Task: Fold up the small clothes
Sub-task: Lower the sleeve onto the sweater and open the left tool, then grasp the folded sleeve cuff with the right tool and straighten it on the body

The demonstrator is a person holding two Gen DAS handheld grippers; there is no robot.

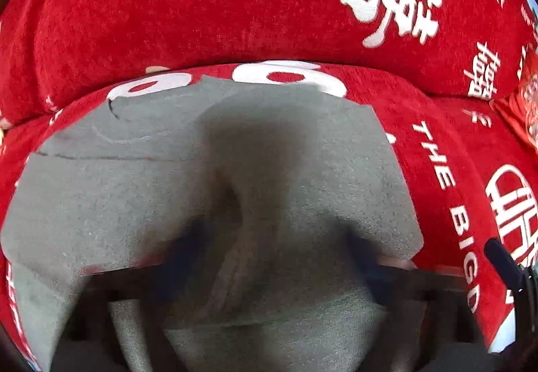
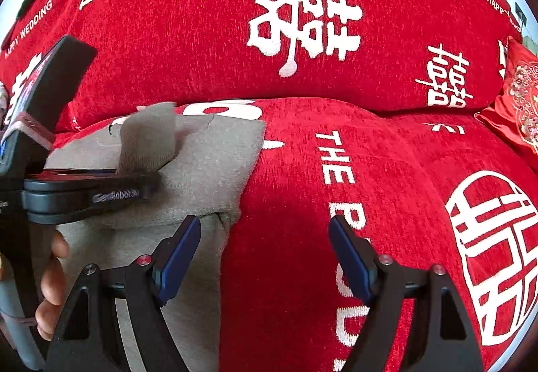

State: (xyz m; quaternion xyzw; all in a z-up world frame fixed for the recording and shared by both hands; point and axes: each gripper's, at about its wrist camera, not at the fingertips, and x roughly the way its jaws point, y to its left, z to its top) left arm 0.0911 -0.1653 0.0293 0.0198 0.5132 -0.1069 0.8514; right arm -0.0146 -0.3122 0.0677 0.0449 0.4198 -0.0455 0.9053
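Observation:
A grey knitted garment [image 1: 117,197] lies spread on the red sofa seat. My left gripper [image 1: 275,254] points steeply down at it, its two blurred fingers standing wide apart and open. A raised fold of the grey cloth [image 1: 235,237] runs between them, and neither pad presses on it. In the right wrist view a flap of the garment [image 2: 148,140] sticks up beside that gripper's finger [image 2: 111,195]. My right gripper [image 2: 265,237] is open and holds nothing; its left finger [image 2: 181,247] hangs over the garment's right edge [image 2: 232,214] and its right finger is over bare red cover.
The red sofa cover [image 2: 386,204] carries white characters and lettering. The backrest cushion [image 2: 201,36] rises right behind the garment. A red embroidered pillow [image 2: 521,96] lies at the far right. A person's hand [image 2: 50,278] grips the left tool's handle.

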